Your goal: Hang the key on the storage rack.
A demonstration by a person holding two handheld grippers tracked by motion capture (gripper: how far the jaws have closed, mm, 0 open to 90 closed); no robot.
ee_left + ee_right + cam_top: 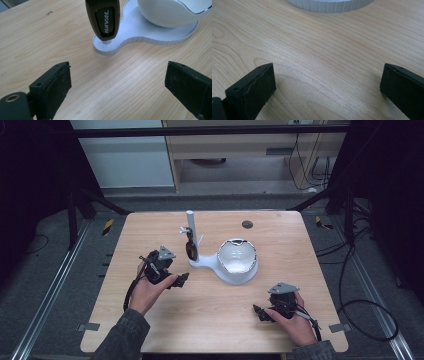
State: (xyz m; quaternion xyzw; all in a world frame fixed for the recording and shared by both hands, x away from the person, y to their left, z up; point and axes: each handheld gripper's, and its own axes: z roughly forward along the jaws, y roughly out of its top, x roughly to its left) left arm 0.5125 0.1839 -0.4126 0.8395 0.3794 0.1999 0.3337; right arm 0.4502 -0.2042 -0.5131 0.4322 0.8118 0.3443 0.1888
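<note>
While both tongs gape empty, the key fob (103, 18) hangs ahead of the left tongs (120, 87)

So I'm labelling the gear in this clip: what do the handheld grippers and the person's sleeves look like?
Both are black. The left gripper and right gripper each carry a grey three-cornered plate on top and trail a dark cable. Their two jaws are flat, blocky and matt black, with a small screw hole near the base. The sleeves are dark grey.
</note>
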